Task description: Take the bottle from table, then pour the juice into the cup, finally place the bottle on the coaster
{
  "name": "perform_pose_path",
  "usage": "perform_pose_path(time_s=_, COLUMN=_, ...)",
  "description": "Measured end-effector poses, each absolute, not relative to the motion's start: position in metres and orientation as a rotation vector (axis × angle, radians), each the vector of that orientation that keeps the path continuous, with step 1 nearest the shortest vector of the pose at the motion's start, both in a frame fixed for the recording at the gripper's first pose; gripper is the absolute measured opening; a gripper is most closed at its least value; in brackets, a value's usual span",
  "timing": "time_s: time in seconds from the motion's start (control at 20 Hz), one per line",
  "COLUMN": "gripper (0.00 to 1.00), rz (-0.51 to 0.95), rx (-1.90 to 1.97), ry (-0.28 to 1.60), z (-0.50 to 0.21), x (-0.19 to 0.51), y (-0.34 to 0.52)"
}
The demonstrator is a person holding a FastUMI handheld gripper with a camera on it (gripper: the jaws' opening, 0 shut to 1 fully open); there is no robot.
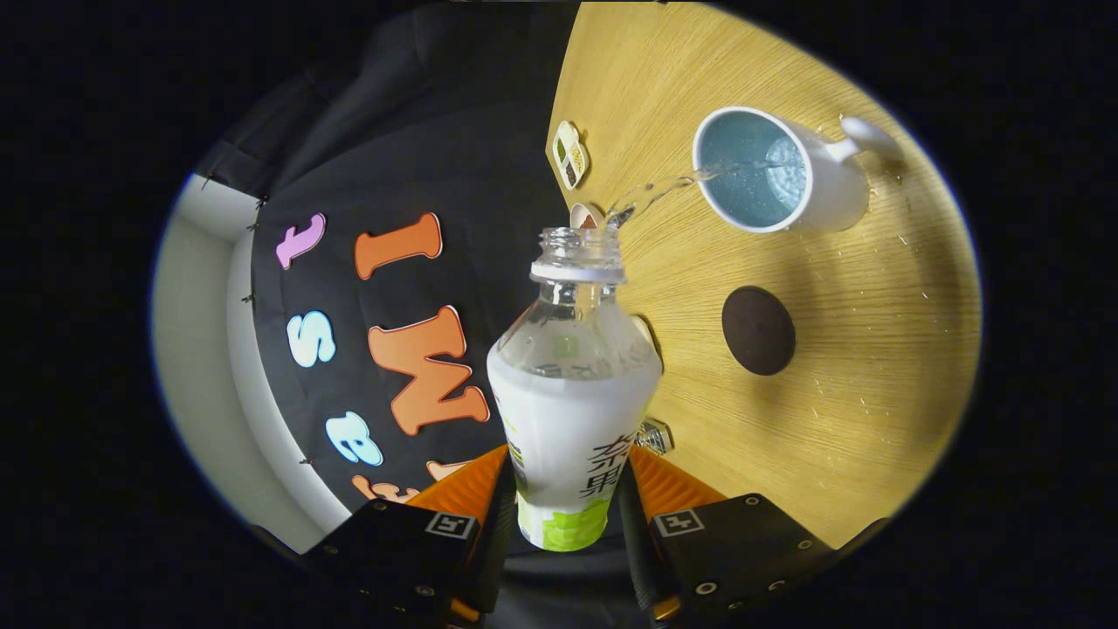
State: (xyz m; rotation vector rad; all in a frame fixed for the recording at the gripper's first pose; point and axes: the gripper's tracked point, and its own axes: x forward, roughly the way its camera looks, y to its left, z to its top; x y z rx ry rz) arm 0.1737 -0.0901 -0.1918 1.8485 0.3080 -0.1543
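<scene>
between the closed jaws, the bottle (572, 411) pours into the cup (769, 170).

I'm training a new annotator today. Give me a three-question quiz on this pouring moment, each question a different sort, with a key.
1. True or false: the bottle still has its cap on.
2. Where is the stream landing? A) in the white cup B) on the dark round coaster C) on the table
3. Fill in: the gripper jaws are shut on the ____.

Key: 1 false; 2 A; 3 bottle.
</scene>
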Motion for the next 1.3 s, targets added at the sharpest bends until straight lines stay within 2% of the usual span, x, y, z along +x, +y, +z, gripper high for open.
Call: perform_pose_path(time_s=1.3, gripper=0.59, rz=-0.189, rx=1.977, ry=0.291, z=-0.174, x=0.176, y=-0.103)
